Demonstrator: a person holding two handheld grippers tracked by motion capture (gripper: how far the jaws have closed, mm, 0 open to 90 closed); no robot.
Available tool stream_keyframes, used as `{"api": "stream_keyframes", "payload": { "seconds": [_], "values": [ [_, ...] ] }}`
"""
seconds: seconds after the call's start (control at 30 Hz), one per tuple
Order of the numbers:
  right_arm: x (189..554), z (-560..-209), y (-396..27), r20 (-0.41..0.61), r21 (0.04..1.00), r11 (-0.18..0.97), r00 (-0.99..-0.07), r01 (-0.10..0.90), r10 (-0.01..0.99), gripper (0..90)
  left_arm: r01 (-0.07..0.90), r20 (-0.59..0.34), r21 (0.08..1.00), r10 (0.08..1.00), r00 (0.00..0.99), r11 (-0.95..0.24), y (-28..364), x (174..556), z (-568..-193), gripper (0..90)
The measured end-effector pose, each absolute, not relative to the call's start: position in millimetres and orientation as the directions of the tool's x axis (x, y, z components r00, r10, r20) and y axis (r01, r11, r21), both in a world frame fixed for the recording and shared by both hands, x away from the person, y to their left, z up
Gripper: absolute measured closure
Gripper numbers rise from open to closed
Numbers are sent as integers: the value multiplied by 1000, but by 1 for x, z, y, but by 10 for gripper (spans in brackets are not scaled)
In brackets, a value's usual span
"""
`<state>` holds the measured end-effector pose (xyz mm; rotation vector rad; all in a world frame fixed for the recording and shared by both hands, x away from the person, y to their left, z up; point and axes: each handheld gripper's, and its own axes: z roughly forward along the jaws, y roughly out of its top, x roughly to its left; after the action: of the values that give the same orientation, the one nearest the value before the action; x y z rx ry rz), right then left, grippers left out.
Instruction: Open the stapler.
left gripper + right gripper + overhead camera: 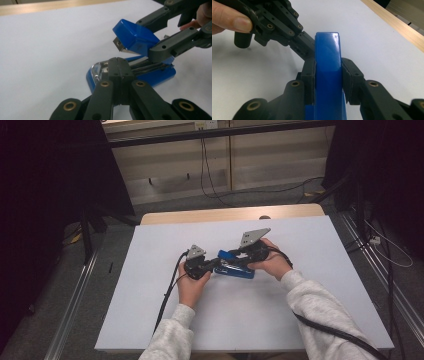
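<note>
At table centre: one blue stapler [235,265]
Grippers: two; left gripper [117,66] closed tight, right gripper [328,82] clamps the stapler's lid
Room: bare table [310,285] all around

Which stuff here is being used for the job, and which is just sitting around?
In use:
- blue stapler, its top lifted open
- right gripper, clamped on the stapler's top
- left gripper, jaws shut, tips pressed on the stapler's base

Just around:
- white table
- loose cable on the floor behind the table
</note>
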<state>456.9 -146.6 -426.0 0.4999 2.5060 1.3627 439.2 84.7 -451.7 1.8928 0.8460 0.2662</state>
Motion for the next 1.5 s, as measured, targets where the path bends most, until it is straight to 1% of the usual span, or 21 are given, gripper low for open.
{"api": "stream_keyframes", "payload": {
  "seconds": [0.1,0.17,0.3,0.47,0.7,0.8,0.97,1.2,1.27,1.3,1.37,1.43,1.5],
  "values": [
    [457,-425,-147,-54,844,507,-912,176,406,671,423,-162,870,663,731,-253,83,441,-447,900],
    [457,-425,-148,-53,845,505,-912,176,406,671,426,-179,873,656,733,-237,83,443,-448,900],
    [456,-424,-147,-63,842,513,-916,164,397,671,409,-156,879,664,731,-244,79,446,-452,900],
    [456,-424,-146,-71,838,521,-914,163,400,670,430,-183,871,656,732,-238,78,449,-455,900],
    [456,-425,-144,-71,833,526,-911,169,405,669,435,-183,866,654,734,-247,79,450,-455,900],
    [456,-425,-142,-78,826,537,-910,170,408,668,428,-169,866,654,737,-259,78,450,-457,900],
    [457,-426,-140,-78,820,543,-904,181,420,666,441,-179,860,657,732,-257,78,451,-459,900],
    [455,-429,-136,-110,810,560,-893,174,437,655,443,-174,855,657,734,-269,78,452,-461,900],
    [455,-430,-135,-109,813,554,-887,181,449,639,442,-171,855,657,735,-272,78,452,-461,900],
    [454,-431,-135,-106,815,547,-880,190,463,606,444,-176,855,657,733,-267,78,453,-461,900],
    [452,-431,-137,-102,821,536,-874,195,475,591,444,-180,857,656,733,-261,78,453,-462,900],
    [449,-429,-141,-97,831,515,-858,210,505,538,447,-182,856,656,733,-261,78,453,-462,900],
    [445,-425,-144,-93,845,489,-842,216,531,540,449,-184,855,658,730,-259,78,453,-461,900]
  ]
}}
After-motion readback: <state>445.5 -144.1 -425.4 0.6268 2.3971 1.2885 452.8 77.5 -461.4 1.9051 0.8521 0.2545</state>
